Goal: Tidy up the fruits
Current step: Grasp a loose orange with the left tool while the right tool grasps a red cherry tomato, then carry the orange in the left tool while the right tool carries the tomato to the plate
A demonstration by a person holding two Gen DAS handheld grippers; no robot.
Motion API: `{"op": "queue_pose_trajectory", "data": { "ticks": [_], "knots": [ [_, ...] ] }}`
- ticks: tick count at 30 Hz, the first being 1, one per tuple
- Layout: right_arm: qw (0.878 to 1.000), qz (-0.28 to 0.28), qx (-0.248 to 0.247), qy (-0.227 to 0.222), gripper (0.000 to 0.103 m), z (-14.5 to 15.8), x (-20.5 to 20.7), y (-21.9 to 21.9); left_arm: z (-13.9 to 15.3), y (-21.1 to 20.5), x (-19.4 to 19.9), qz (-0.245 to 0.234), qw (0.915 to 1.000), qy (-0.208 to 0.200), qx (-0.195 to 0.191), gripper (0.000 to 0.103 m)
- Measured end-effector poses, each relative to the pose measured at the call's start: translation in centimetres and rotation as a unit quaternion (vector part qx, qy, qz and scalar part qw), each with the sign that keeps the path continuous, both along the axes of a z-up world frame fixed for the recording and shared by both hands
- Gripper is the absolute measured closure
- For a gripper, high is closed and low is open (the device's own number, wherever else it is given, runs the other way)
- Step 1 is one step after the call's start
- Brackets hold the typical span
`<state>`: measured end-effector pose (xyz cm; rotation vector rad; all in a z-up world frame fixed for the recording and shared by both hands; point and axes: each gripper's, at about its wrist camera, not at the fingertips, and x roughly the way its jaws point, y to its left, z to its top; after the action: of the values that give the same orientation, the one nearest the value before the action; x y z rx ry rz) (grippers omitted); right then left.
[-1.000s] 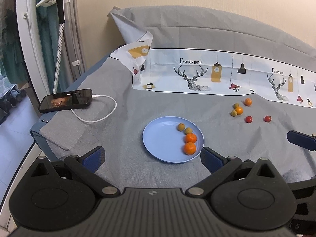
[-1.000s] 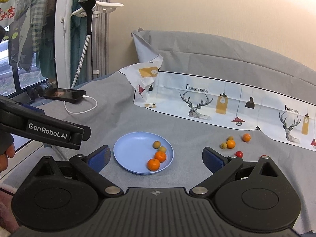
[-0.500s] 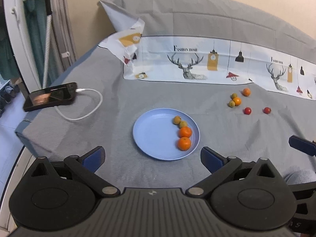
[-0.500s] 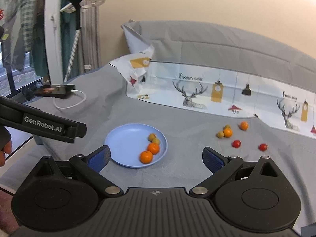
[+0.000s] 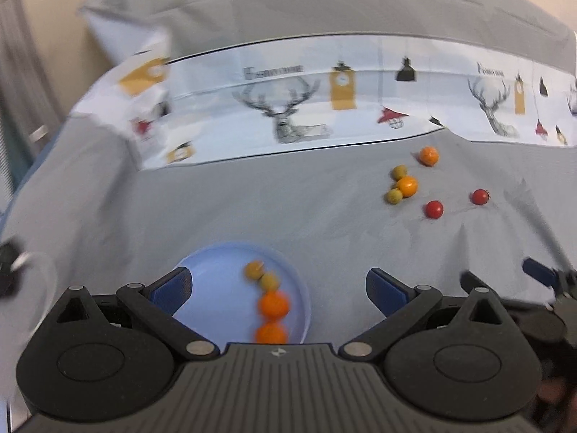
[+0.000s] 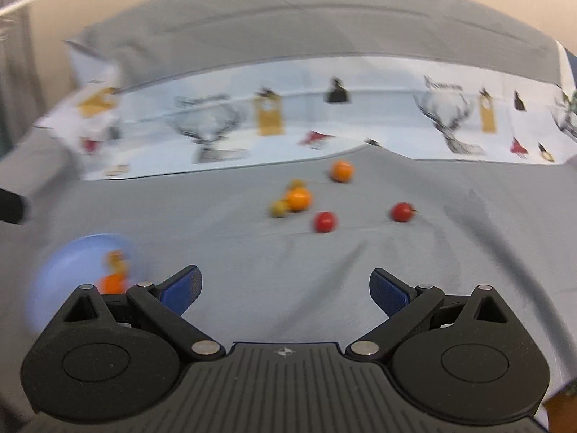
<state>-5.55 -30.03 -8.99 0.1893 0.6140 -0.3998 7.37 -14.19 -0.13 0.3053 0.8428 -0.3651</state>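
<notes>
Loose fruits [image 6: 297, 198] on grey cloth [image 6: 252, 252], ahead of right gripper [image 6: 285, 285] fingers, spread wide, empty. Blue plate [image 5: 216, 270] with four fruits between left gripper [image 5: 277, 283] fingers, also wide, empty.

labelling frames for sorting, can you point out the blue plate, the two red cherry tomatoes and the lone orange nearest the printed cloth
blue plate [image 5: 212, 270]: left wrist view, bare inner surface.
cherry tomatoes [image 6: 324, 221]: right wrist view, middle of the nearer one; the other lies to its right.
lone orange [image 6: 341, 171]: right wrist view, centre of its skin.
</notes>
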Motion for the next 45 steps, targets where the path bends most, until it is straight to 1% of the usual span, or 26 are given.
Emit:
{"op": "queue_pose_trajectory", "data": {
  "ticks": [3,6,8,11,12,14,15,17,20,22,25,26,27,28,29,31,32,34,36,38,41,43,45],
  "knots": [
    [1.000,-0.026,-0.002,0.009,0.004,-2.9,3.9,-4.1,-1.8,-4.3,3.4,-0.022,0.9997,0.005,0.006,0.000],
    [0.999,-0.042,0.011,0.014,0.004,-6.1,8.2,-7.9,-4.1,-8.8,7.3,-0.038,0.9990,0.018,0.010,0.000],
    [0.999,-0.043,0.018,0.021,0.004,-8.2,10.9,-9.9,-5.7,-11.2,9.6,-0.047,0.9983,0.031,0.013,0.000],
    [0.999,-0.033,0.012,0.024,0.006,-10.8,13.7,-11.5,-8.6,-14.3,12.9,-0.057,0.9970,0.049,0.020,0.000],
    [0.999,-0.029,0.011,0.030,0.012,-11.7,14.5,-11.9,-9.6,-15.2,13.8,-0.059,0.9964,0.057,0.022,0.000],
    [0.999,-0.034,-0.015,0.020,0.041,-12.0,14.4,-11.8,-11.2,-17.0,15.3,-0.073,0.9944,0.075,0.017,0.000],
    [0.999,-0.032,-0.020,0.019,0.072,-11.7,14.3,-11.7,-11.8,-18.0,15.9,-0.081,0.9932,0.082,0.013,0.000],
    [0.999,-0.039,-0.025,0.026,0.073,-11.2,13.7,-12.3,-12.9,-20.0,16.6,-0.105,0.9905,0.089,0.011,0.000],
    [0.997,-0.075,0.013,0.023,0.073,-11.4,12.6,-14.6,-14.7,-23.0,17.5,-0.124,0.9872,0.098,0.020,0.000],
    [0.995,-0.101,0.016,0.017,0.072,-11.5,12.5,-15.7,-16.0,-24.6,18.1,-0.130,0.9842,0.117,0.026,0.000],
    [0.994,-0.110,0.023,0.015,0.072,-11.8,12.6,-16.3,-17.5,-26.0,18.8,-0.135,0.9795,0.146,0.032,0.001],
    [0.994,-0.111,0.020,0.015,0.072,-11.8,12.6,-16.2,-17.8,-26.2,18.8,-0.138,0.9788,0.149,0.029,0.019],
    [0.994,-0.110,0.014,0.017,0.072,-11.9,12.8,-16.1,-17.9,-26.4,18.7,-0.143,0.9773,0.153,0.033,0.057],
    [0.994,-0.110,0.011,0.018,0.071,-12.0,12.8,-16.0,-18.0,-26.6,18.6,-0.150,0.9748,0.160,0.041,0.059],
    [0.994,-0.111,0.007,0.018,0.071,-12.0,13.0,-16.0,-17.8,-26.5,18.4,-0.149,0.9761,0.152,0.041,0.060],
    [0.993,-0.112,-0.004,0.019,0.070,-12.2,13.4,-15.7,-17.5,-26.1,17.9,-0.157,0.9756,0.148,0.040,0.060],
    [0.994,-0.111,-0.009,0.020,0.069,-12.2,13.5,-15.6,-17.3,-25.6,17.6,-0.155,0.9762,0.146,0.040,0.060],
    [0.994,-0.110,-0.015,0.020,0.071,-12.3,13.6,-15.5,-16.9,-24.4,17.1,-0.144,0.9786,0.141,0.039,0.060],
    [0.994,-0.110,-0.008,0.016,0.072,-12.1,13.4,-15.7,-16.1,-22.9,16.3,-0.138,0.9810,0.133,0.033,0.060],
    [0.994,-0.108,0.001,0.008,0.072,-12.0,13.1,-15.8,-14.7,-20.9,15.2,-0.130,0.9838,0.121,0.028,0.060],
    [0.994,-0.109,-0.007,-0.010,0.072,-11.3,12.5,-15.4,-12.0,-18.2,13.4,-0.120,0.9870,0.106,0.015,0.060],
    [0.994,-0.109,-0.013,-0.025,0.072,-10.5,11.5,-15.1,-9.8,-16.3,11.9,-0.114,0.9887,0.098,0.001,0.060],
    [0.993,-0.112,-0.009,-0.030,0.072,-8.9,10.0,-14.7,-7.7,-14.6,10.2,-0.114,0.9897,0.086,-0.009,0.060]
  ]
}}
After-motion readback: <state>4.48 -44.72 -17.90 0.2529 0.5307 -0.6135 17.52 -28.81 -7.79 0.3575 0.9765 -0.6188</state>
